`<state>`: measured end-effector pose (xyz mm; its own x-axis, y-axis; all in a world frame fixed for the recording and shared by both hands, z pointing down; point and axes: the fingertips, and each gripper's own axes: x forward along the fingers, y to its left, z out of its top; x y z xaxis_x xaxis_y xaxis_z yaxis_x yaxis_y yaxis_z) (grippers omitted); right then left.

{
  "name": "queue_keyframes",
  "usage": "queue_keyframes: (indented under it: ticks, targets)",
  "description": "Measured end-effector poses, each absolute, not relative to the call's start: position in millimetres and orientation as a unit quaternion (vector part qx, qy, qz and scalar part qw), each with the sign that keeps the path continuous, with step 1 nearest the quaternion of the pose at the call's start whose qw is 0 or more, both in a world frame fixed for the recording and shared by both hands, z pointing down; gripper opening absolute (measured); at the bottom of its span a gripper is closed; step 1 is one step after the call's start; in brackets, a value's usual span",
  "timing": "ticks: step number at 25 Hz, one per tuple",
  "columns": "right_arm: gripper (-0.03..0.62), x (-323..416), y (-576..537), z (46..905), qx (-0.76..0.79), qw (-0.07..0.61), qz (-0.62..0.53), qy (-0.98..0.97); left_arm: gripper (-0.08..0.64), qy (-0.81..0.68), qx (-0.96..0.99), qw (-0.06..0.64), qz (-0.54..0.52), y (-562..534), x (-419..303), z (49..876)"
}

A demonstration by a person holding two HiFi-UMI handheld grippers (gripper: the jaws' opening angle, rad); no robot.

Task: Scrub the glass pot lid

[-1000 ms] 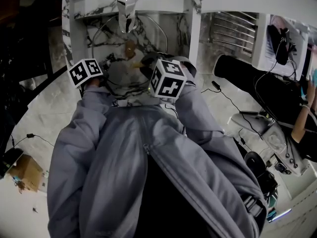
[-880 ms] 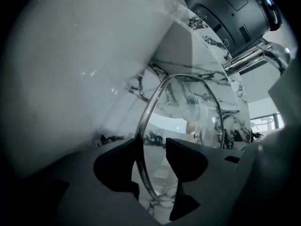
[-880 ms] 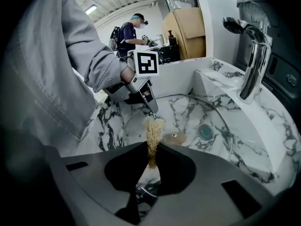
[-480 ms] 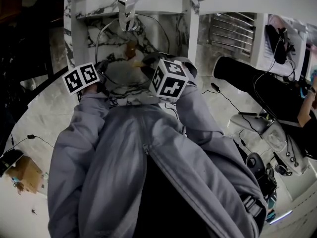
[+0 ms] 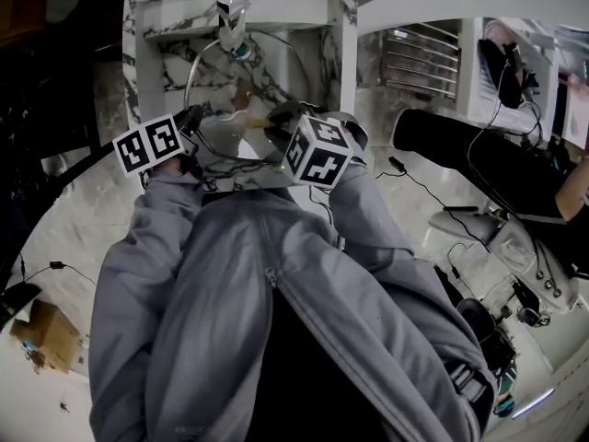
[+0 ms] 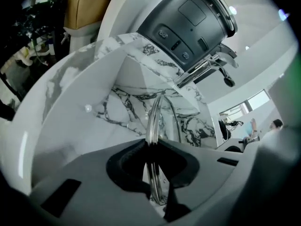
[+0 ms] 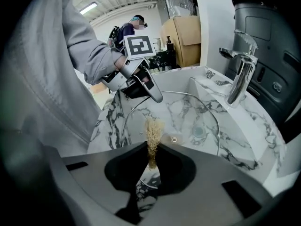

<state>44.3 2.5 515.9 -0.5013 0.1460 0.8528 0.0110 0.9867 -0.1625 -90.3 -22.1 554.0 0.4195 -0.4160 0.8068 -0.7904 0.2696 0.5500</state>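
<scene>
Glass lid [image 5: 267, 72] sat inside marble sink [image 5: 147, 44]. Left tongs [image 6: 153, 142] just narrowed, pinched lid rim at 8 o'clock. Right tongs [image 7: 153, 147] clamped fibrous scrubber [image 7: 152, 131].

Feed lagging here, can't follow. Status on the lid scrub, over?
Left gripper jaws just closed in, clamped on glass lid rim. Right gripper shut on tan scrubber. Lid over sink, faucet close.

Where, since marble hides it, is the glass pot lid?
Right gripper view: the round clear glass pot lid is in the marble sink; the left hand-held gripper just closed on its left rim.
</scene>
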Motion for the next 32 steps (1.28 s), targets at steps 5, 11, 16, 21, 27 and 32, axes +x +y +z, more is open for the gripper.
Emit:
queue_keyframes:
  ticks: [5, 11, 16, 21, 27, 32]
  targets:
    - [0.054, 60.5, 9.0, 504.4, -0.018, 0.499, 0.070, -0.864, 0.064, -0.516, 0.592, 0.597, 0.162, -20.7, -88.4, 544.9]
    - [0.054, 71.2, 16.4, 499.8, 0.005, 0.499, 0.076, -0.863, 0.063, -0.506, 0.581, 0.622, 0.143, -19.7, -86.5, 543.5]
    - [0.054, 65.8, 26.5, 502.0, -0.001, 0.501, 0.075, -0.862, 0.063, -0.495, 0.575, 0.640, 0.121, -19.4, -88.1, 541.9]
    - [0.054, 66.0, 26.7, 504.0, 0.003, 0.499, 0.078, -0.863, 0.063, -0.488, 0.581, 0.639, 0.125, -19.6, -86.0, 541.7]
    - [0.054, 64.0, 22.0, 513.1, 0.004, 0.497, 0.087, -0.863, 0.063, -0.463, 0.595, 0.645, 0.123, -19.5, -85.4, 542.0]
    - [0.054, 65.2, 21.8, 517.2, 0.000, 0.495, 0.091, -0.864, 0.057, -0.488, 0.592, 0.630, 0.120, -30.2, -111.3, 535.8]
